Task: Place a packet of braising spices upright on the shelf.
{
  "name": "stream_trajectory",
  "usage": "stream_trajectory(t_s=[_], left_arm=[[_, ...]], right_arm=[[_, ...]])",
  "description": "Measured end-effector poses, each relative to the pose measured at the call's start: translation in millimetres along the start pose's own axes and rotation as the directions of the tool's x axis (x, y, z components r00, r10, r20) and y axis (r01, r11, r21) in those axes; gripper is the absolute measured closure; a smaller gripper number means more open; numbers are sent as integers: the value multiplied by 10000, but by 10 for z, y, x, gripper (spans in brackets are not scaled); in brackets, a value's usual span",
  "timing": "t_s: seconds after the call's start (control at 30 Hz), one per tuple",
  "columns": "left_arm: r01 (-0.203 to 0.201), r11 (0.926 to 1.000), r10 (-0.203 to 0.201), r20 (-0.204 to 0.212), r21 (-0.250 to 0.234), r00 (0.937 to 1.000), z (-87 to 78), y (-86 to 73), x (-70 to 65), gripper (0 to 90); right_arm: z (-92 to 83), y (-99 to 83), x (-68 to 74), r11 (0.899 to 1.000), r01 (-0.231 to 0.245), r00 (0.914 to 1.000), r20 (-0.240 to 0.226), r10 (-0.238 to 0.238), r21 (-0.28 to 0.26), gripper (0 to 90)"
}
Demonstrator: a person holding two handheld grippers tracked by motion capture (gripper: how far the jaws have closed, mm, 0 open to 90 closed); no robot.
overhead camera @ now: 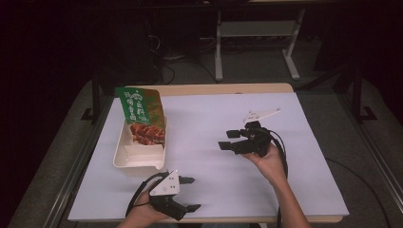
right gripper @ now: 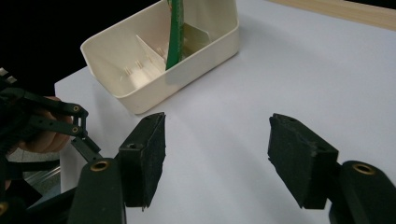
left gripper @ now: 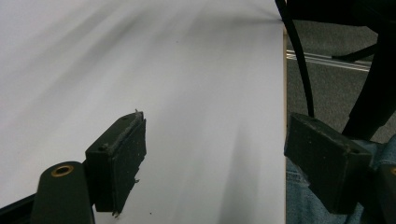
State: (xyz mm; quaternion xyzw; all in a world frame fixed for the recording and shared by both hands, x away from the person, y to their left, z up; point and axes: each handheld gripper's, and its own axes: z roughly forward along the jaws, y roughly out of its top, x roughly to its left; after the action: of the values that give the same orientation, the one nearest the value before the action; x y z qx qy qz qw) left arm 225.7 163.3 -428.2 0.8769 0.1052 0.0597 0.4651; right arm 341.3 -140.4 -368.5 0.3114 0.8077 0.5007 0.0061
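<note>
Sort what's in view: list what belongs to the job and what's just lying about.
Job:
cream tray, divided inside
green food packet standing in the tray
left gripper, open
right gripper, open

Lying about:
white sheet on the table
desk legs on the floor behind

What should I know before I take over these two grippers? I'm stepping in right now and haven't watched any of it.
Left gripper: open, holding nothing, low over the near edge of the white table cover.
Right gripper: open, holding nothing, above mid-table, jaws pointing toward the tray.
Cream tray: at the left side of the table, with a divider inside.
Green snack packet: stands in the tray's far compartment, leaning on its rim.
Done: the packet sits in the tray.
Left: unclear from here; probably check that the packet sits properly, or lift it out if that is the goal.
</note>
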Motion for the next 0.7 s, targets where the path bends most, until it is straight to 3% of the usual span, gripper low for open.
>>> stream_trajectory(t_s=[0.7], left_arm=[[164,9998,-164,-42,-122,9999,-19,-10,16,203]], right_arm=[[-153,-378,-26,9989,-398,9991,154,395,235,348]])
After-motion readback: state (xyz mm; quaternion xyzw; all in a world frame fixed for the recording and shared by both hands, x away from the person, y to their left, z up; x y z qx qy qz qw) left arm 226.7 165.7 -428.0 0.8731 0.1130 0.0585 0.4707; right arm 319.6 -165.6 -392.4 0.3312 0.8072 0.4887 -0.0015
